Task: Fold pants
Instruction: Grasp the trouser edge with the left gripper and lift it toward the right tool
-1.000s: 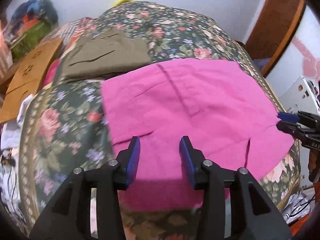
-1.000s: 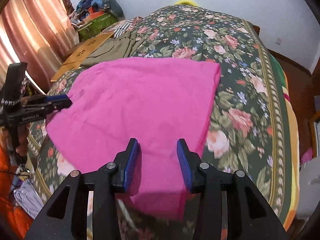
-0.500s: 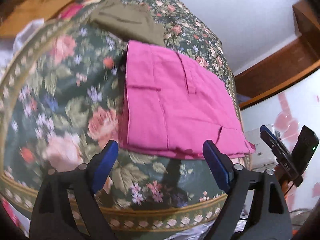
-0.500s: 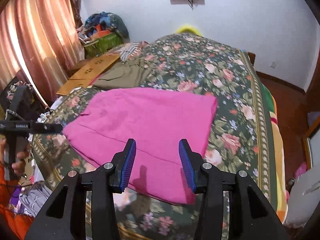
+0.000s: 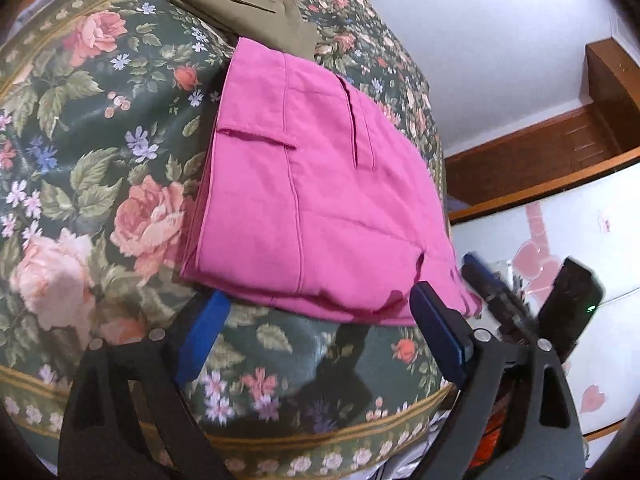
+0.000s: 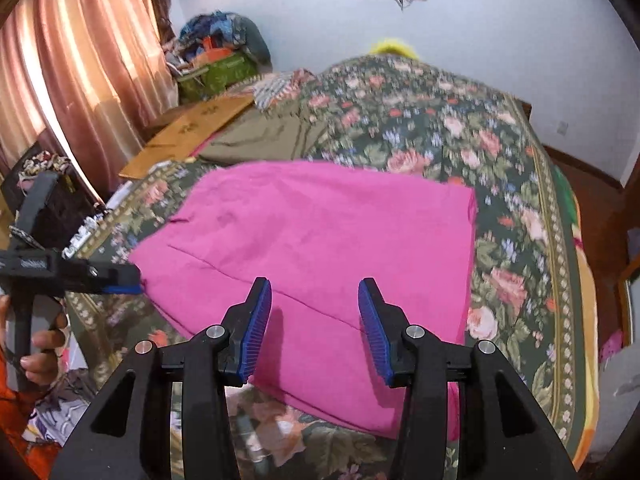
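Left wrist view: left gripper [image 5: 320,340], blue pads spread wide, nothing between them, poised off the near edge of the pink pants [image 5: 320,200]; pants folded flat on the floral bedspread [image 5: 100,128], far corner overlapping olive trousers [image 5: 244,4]; right gripper [image 5: 496,292] at the pants' right corner (blurred; contact cannot be told). Right wrist view: right gripper [image 6: 315,328], pads spread, empty, above the pants [image 6: 328,240]; left gripper [image 6: 120,280] at the pants' left edge, gripped by a hand [image 6: 40,344]; cardboard [image 6: 188,132] beside the trousers [image 6: 264,136]; curtain [image 6: 68,60] on the left.
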Demonstrator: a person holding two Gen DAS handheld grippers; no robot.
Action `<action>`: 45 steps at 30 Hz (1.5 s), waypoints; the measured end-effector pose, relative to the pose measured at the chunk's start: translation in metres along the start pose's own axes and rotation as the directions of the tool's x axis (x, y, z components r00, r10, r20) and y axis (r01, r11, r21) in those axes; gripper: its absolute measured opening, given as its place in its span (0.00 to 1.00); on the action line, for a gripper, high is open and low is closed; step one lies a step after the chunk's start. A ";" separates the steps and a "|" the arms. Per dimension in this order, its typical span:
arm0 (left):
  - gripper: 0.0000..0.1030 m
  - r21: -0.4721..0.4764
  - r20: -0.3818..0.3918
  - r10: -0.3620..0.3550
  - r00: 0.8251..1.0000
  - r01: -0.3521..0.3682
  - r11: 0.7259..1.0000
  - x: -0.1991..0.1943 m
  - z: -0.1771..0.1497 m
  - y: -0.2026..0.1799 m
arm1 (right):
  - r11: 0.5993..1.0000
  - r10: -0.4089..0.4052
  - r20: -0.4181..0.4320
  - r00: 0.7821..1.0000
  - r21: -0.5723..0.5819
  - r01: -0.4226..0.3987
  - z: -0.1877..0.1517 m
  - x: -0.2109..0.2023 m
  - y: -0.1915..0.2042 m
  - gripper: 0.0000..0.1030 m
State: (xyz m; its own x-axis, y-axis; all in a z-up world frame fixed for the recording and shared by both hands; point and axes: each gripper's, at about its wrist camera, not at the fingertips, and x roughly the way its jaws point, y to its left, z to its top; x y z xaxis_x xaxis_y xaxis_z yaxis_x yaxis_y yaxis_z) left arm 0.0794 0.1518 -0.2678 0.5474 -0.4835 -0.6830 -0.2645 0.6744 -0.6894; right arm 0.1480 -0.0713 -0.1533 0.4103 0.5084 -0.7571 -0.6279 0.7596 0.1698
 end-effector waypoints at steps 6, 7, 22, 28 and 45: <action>0.87 -0.025 0.050 -0.014 0.999 0.015 1.000 0.005 0.009 0.008 | 1.000 0.019 -0.063 0.998 0.003 -0.019 -0.010 0.012 -0.002 0.41; 0.85 -0.015 0.054 0.001 0.999 0.000 1.000 0.007 0.012 0.006 | 1.000 0.018 -0.065 0.998 0.000 -0.019 -0.010 0.012 -0.001 0.41; 0.23 0.265 0.304 0.288 0.908 -0.371 0.890 -0.002 0.021 -0.059 | 0.999 0.037 -0.105 0.994 -0.006 -0.038 -0.004 0.015 0.001 0.41; 0.21 0.349 0.425 0.274 0.863 -0.436 0.830 -0.031 0.018 -0.088 | 0.998 0.058 -0.088 0.994 -0.008 -0.059 0.011 0.014 0.005 0.41; 0.19 0.498 0.523 0.192 0.831 -0.480 0.722 -0.050 -0.009 -0.149 | 0.975 0.198 -0.148 0.969 -0.073 -0.210 0.033 0.064 0.054 0.41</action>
State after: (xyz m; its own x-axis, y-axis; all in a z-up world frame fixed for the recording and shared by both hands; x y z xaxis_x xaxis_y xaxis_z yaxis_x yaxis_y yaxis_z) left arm 0.0846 0.0704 -0.1334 0.8191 0.0194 -0.5733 -0.0587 0.9970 -0.0501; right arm 0.1620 0.0160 -0.1722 0.1756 0.5828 -0.7934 -0.7469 0.6039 0.2782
